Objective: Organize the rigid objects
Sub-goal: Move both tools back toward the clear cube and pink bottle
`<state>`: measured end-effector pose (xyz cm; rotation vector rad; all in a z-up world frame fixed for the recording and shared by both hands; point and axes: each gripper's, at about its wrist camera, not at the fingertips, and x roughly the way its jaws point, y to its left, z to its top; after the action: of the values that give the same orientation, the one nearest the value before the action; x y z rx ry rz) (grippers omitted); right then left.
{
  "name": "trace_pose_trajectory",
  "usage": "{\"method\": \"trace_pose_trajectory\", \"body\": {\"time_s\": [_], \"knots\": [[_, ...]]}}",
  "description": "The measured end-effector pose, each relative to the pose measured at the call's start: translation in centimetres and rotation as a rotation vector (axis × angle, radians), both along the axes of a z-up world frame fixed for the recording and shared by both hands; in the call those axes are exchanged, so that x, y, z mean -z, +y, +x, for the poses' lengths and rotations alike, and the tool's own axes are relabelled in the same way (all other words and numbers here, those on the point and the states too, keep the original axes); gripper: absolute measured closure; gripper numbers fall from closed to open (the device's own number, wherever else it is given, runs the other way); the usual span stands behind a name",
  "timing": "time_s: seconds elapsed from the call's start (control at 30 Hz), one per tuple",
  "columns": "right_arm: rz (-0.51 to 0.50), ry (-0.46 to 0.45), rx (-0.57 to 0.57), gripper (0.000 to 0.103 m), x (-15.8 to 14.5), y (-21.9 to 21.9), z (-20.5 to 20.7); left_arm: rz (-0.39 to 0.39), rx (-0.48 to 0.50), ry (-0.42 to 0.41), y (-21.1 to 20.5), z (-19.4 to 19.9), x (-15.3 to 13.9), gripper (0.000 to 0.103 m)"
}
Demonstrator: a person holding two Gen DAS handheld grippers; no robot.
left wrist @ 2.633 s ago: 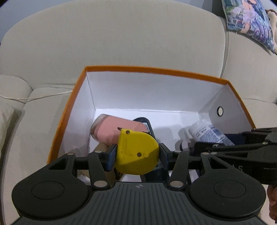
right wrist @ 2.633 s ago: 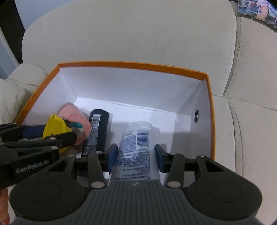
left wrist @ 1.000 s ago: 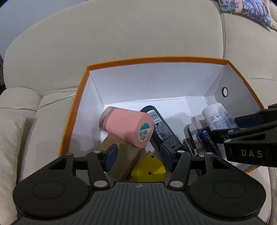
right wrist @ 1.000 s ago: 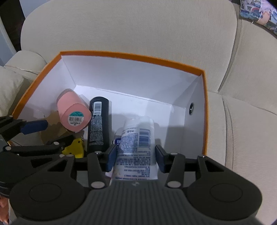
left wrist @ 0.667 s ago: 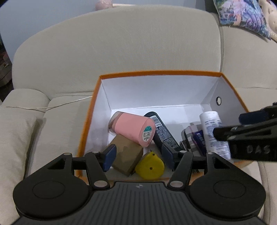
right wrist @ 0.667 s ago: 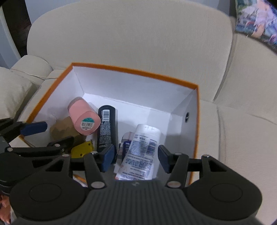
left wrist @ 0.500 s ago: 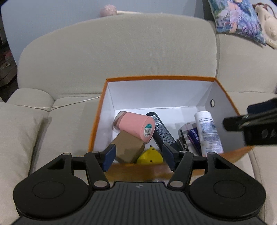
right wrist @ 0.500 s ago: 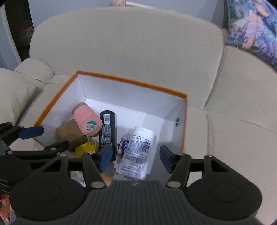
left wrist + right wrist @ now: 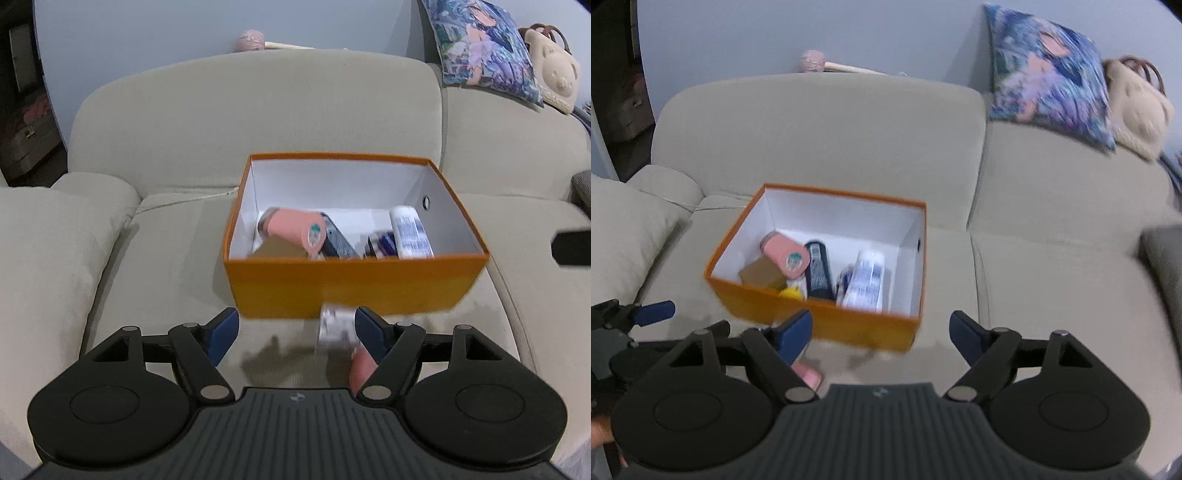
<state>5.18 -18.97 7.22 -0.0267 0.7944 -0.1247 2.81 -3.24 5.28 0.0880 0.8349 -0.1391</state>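
An orange box [image 9: 351, 284] with white inner walls sits on the beige sofa seat. It holds a pink cylinder [image 9: 295, 230], a black tube [image 9: 338, 245], a white bottle [image 9: 410, 232], a brown carton [image 9: 277, 251] and a yellow tape measure [image 9: 792, 293]. My left gripper [image 9: 297, 328] hovers in front of the box, its jaws opening. A blurred pink and silver object [image 9: 338, 328] lies on the seat below, close to the right finger, with no pad pressing it. My right gripper [image 9: 881, 330] is also back from the box [image 9: 868, 325], jaws opening with nothing between them.
The sofa backrest rises behind the box. A patterned cushion [image 9: 1049, 85] and a beige bear-shaped bag [image 9: 550, 77] rest at the upper right. A beige pillow [image 9: 48, 258] lies left, and a white cord [image 9: 184, 201] runs toward the box. A grey cushion edge [image 9: 1163, 266] shows at far right.
Both grippers have let go, pulled back and risen out of the box, and their jaws have widened. The yellow tape measure and the white bottle stay inside.
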Motion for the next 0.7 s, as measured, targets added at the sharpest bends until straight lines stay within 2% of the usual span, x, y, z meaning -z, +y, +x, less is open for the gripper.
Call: {"method": "trace_pose_trajectory", "body": {"time_s": [0.07,0.2,0.3,0.53,0.7], "knots": [[0.006,-0.013,0.009,0.021,0.5,-0.2,-1.6,0.01,0.002,-0.001,-0.3,-1.1,0.3,0.018],[0.105,-0.028,0.057,0.021,1.8,-1.2,-3.8,0.0,-0.019,0.015,-0.8,-2.6,1.1,0.018],[0.14,-0.022,0.066,0.021,2.2,-1.6,-4.8,-0.016,-0.042,0.028,-1.1,-3.7,1.9,0.018],[0.18,-0.09,0.098,0.019,0.3,-3.5,-6.2,0.03,-0.052,0.031,-2.7,-5.1,2.3,0.018],[0.252,-0.103,0.134,0.019,0.0,-5.0,-6.3,0.073,-0.043,0.008,-3.8,-5.6,1.5,0.018]]}}
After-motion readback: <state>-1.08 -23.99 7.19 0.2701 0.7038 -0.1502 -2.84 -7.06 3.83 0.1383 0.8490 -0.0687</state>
